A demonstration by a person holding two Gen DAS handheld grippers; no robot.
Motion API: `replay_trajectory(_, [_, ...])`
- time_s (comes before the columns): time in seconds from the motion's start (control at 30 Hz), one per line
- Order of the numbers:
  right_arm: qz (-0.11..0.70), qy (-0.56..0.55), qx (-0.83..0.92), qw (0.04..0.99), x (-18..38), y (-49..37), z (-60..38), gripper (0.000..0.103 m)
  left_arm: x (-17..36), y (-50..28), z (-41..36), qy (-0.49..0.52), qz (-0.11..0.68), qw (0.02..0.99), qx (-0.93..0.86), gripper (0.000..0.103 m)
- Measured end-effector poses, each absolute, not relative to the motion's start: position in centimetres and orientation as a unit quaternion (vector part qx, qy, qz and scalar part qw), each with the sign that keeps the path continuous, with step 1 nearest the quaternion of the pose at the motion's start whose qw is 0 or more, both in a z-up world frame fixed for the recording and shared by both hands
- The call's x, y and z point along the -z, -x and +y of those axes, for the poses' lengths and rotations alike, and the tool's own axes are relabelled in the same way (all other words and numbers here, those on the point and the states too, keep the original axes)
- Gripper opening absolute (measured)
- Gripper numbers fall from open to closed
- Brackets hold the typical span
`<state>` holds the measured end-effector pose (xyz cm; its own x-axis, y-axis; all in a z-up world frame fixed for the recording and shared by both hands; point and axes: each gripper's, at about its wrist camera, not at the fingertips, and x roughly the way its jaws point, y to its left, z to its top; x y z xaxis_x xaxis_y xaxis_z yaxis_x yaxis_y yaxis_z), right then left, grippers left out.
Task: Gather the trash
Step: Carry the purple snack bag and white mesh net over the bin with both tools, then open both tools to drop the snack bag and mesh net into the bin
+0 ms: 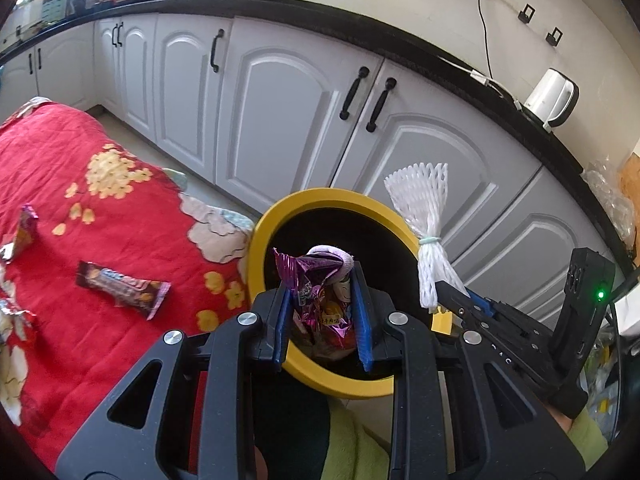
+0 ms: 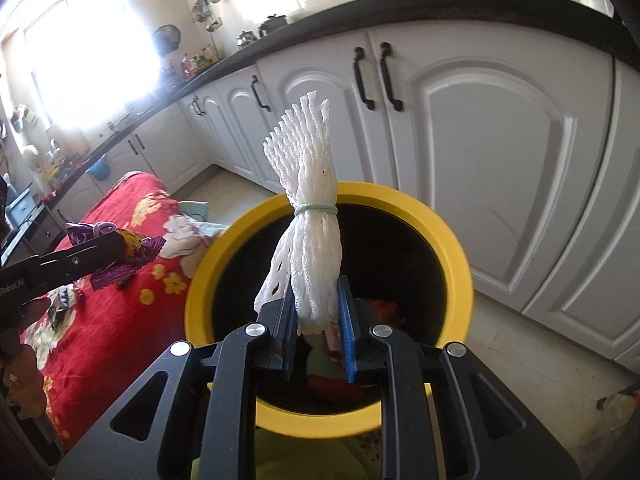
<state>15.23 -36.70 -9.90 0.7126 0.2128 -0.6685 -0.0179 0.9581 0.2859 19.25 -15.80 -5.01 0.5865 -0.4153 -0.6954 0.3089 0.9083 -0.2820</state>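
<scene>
A yellow-rimmed black bin [image 1: 264,248] [image 2: 456,248] stands on the floor by the red table. My left gripper [image 1: 322,300] is shut on a purple snack wrapper [image 1: 316,296] and holds it over the bin's near rim; the wrapper also shows in the right wrist view [image 2: 120,242]. My right gripper [image 2: 316,312] is shut on a white foam fruit net [image 2: 308,232] tied with a pale green band, held upright over the bin mouth. The net also shows in the left wrist view [image 1: 424,216]. Some trash lies inside the bin.
A red flowered tablecloth [image 1: 80,208] carries a brown snack bar wrapper [image 1: 122,288], another wrapper [image 1: 24,232] at the left and crumpled foil at the edge. White cabinets [image 1: 280,100] with a black counter run behind. A white kettle [image 1: 552,98] stands on the counter.
</scene>
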Motion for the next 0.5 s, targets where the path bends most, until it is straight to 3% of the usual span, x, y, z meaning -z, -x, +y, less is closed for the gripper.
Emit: replay_trajectory(0.5, [0.393, -0.150, -0.049, 0.906, 11.8, -15.6, -38.6, 0.020, 8.3, -20.9, -19.3, 0.049, 0.438, 0.870, 0.222, 0.021])
